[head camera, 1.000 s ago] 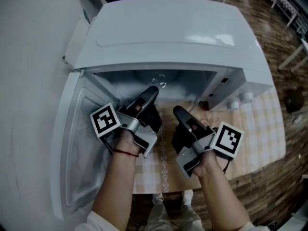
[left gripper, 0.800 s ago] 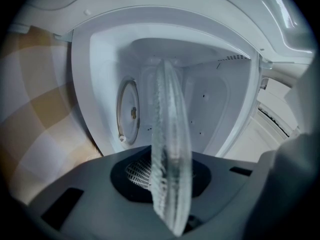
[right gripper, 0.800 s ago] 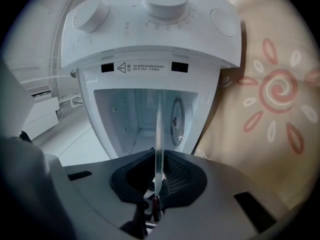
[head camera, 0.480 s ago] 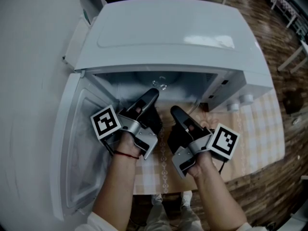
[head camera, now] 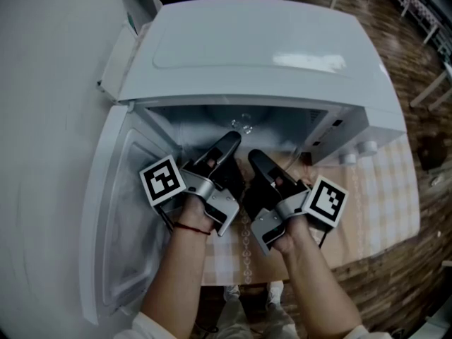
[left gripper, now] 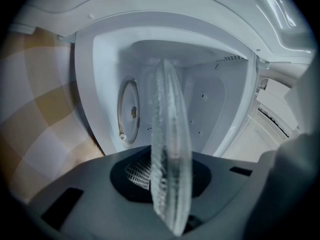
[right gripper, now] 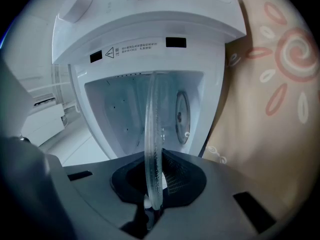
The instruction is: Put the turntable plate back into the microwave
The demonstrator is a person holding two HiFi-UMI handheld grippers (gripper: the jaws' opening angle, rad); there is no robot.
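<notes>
Your right tongs have slid in beside the left tongs, and their jaws have just been closing on the plate. Both pairs now pinch its near rim side by side, neither hand nearer. The plate lies flat, reaching straight ahead from the tongs into the microwave. The ring on the cavity floor sits further in and lower, so the move looks to be forward, then down.

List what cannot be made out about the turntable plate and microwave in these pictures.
- Head view, glass turntable plate: outline lost, since it is clear glass; only a beaded rim shows.
- Head view, microwave: most of the cavity is covered by its own top.
- Head view, control knobs: markings unreadable, seen from above.
- Right gripper view, warning label: print too small.
</notes>
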